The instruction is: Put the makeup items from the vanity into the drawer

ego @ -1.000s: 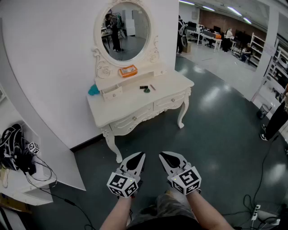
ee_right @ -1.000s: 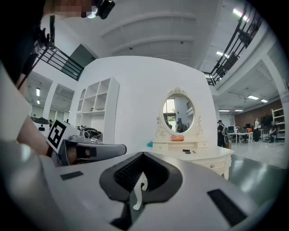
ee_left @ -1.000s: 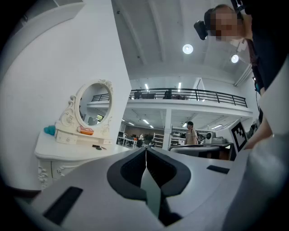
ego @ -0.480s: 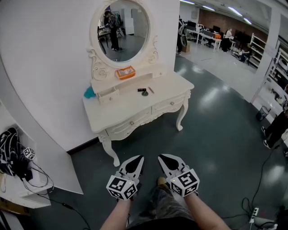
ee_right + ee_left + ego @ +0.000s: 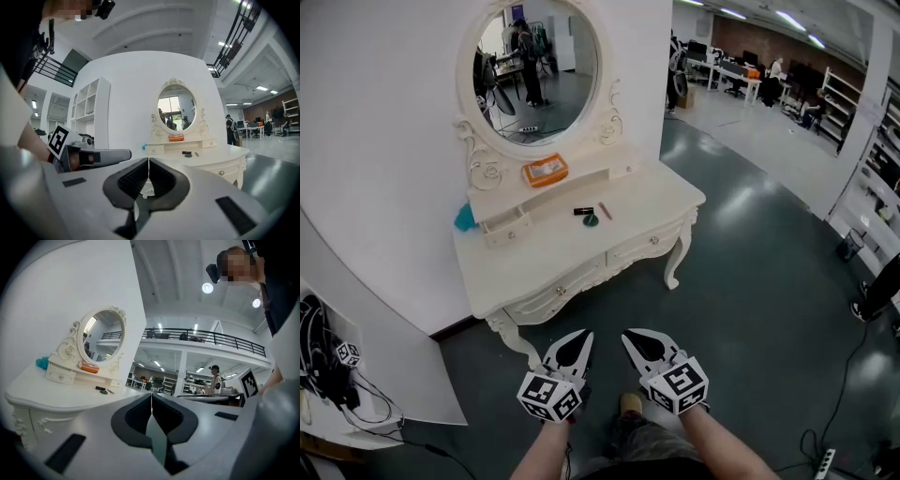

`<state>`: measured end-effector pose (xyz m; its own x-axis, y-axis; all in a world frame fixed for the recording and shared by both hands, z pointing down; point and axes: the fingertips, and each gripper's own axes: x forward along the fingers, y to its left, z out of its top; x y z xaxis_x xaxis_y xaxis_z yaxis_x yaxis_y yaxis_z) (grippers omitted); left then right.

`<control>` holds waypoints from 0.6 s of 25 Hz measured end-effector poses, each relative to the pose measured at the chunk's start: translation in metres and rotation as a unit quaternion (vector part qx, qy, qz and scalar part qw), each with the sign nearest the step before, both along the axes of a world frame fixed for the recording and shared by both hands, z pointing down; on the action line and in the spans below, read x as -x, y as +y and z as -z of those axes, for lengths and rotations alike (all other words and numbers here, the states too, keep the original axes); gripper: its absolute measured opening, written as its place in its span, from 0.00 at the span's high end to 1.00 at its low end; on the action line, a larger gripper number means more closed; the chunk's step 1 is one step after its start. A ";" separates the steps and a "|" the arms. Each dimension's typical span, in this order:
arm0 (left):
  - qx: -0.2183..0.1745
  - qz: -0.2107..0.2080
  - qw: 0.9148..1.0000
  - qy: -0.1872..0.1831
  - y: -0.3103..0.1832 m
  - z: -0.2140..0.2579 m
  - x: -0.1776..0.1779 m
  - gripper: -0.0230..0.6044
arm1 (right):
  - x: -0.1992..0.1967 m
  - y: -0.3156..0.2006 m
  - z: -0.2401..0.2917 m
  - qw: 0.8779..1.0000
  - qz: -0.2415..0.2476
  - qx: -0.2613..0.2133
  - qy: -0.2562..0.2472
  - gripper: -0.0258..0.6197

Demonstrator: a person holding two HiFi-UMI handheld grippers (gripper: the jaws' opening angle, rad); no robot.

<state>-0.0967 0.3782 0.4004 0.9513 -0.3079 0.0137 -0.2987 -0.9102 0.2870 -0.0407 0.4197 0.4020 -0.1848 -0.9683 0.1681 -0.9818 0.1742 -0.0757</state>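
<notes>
We hold the left gripper [image 5: 583, 336] and the right gripper [image 5: 628, 336] empty, jaws pressed together, well short of the vanity [image 5: 546, 265]; the makeup items [image 5: 591, 220] lie near the middle of its top; arriving with jaws unopened, we could nudge those small pieces off the edge.

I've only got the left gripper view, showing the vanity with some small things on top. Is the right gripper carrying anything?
Observer: No, the right gripper is shut with nothing between its jaws.
Operator: Are the front drawers open?
Observer: In the head view, both front drawers look shut.
Operator: Have we reached it?
Observer: No. The left gripper and the right one are both short of the vanity, over the floor.
</notes>
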 end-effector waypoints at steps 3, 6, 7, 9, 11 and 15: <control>0.004 0.010 1.000 -0.001 -0.024 -0.002 -0.023 0.94 | -0.022 -0.025 -0.001 1.000 0.007 0.002 -0.001 0.93; 0.010 0.022 1.000 -0.003 -0.045 -0.003 -0.043 0.94 | -0.041 -0.047 -0.003 1.000 0.017 0.005 -0.005 0.93; 0.011 0.025 1.000 -0.003 -0.051 -0.004 -0.049 0.94 | -0.048 -0.055 -0.004 1.000 0.021 0.006 -0.006 0.93; 0.010 0.032 0.999 -0.005 -0.064 -0.004 -0.060 0.94 | -0.060 -0.069 -0.006 1.000 0.028 0.008 -0.010 0.93; 0.010 0.039 0.999 -0.006 -0.076 -0.005 -0.069 0.94 | -0.071 -0.082 -0.008 0.999 0.035 0.009 -0.014 0.93; 0.013 0.055 0.998 -0.010 -0.094 -0.011 -0.083 0.94 | -0.085 -0.103 -0.015 0.998 0.050 0.011 -0.020 0.93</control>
